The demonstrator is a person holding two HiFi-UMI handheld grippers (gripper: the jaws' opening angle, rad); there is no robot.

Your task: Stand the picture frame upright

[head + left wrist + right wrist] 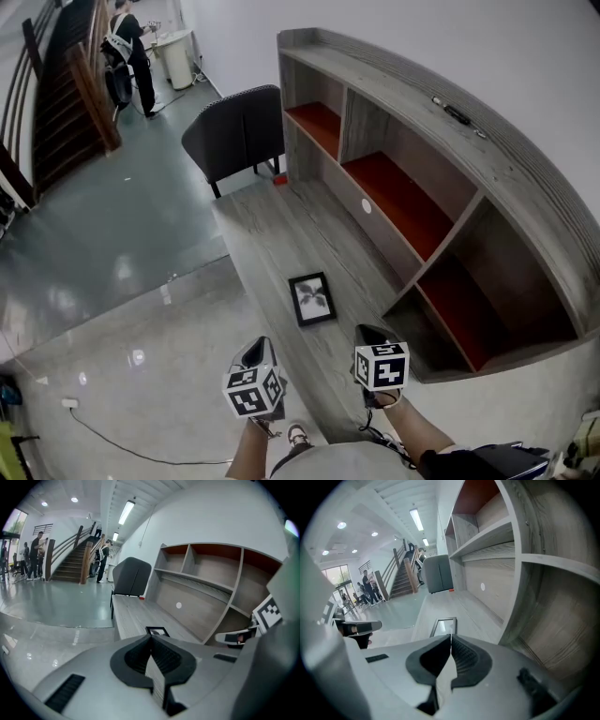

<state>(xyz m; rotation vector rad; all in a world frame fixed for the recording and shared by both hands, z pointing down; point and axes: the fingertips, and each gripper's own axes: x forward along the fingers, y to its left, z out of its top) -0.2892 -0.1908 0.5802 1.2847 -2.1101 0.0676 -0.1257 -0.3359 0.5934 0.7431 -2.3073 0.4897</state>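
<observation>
Frame (311, 299): black-edged, dark leaf print under glass, lying flat face-up on the wood bench (272, 234), near its front.

All 3 views face picture frame (311, 299).

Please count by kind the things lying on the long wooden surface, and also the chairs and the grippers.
Picture frame: 1
Small red object: 1
Chair: 1
Grippers: 2, the left gripper and the right gripper
Total: 5

Picture frame (311, 299) flat on bench (265, 230), beside shelves (427, 183)
</observation>
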